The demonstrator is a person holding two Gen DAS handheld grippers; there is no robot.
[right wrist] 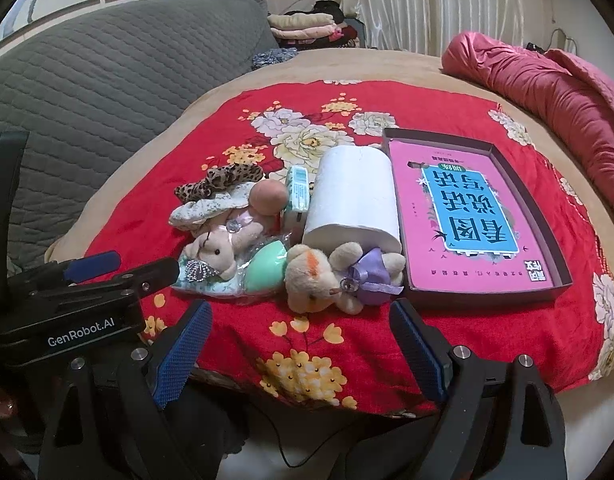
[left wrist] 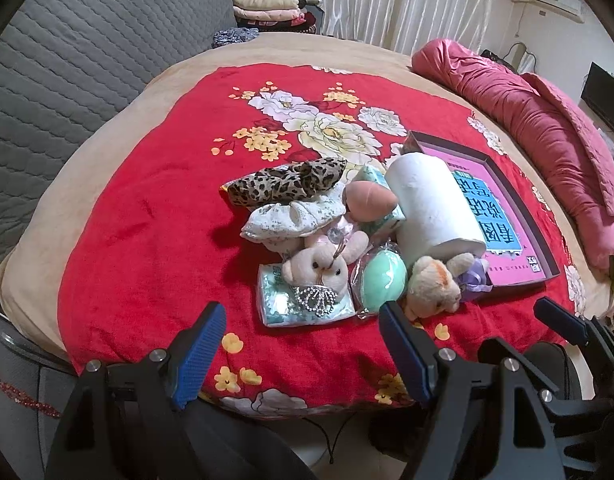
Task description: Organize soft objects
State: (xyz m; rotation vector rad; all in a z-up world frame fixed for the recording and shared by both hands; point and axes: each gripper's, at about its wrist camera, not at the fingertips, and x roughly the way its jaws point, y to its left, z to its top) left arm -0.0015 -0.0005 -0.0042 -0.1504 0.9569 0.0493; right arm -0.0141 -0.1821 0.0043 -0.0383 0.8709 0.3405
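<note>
A heap of soft things lies on the red flowered blanket (left wrist: pixel 147 240): a leopard-print scrunchie (left wrist: pixel 285 186), a white scrunchie (left wrist: pixel 291 220), a pink plush bear (left wrist: pixel 319 266), a green sponge egg (left wrist: pixel 383 282) in plastic, a peach sponge (left wrist: pixel 369 200), a tissue pack (left wrist: pixel 303 300), a white paper roll (left wrist: pixel 431 206) and a plush bear with a purple bow (right wrist: pixel 331 276). An open box (right wrist: pixel 519 184) with a pink book sits to the right. My left gripper (left wrist: pixel 303 354) is open just short of the tissue pack. My right gripper (right wrist: pixel 303 354) is open below the purple-bow bear.
A grey quilted cover (left wrist: pixel 67 80) lies at the left, a rolled pink quilt (left wrist: pixel 547 140) at the right. Folded clothes (left wrist: pixel 267 10) are stacked at the back by white curtains. The blanket's front edge runs just under both grippers.
</note>
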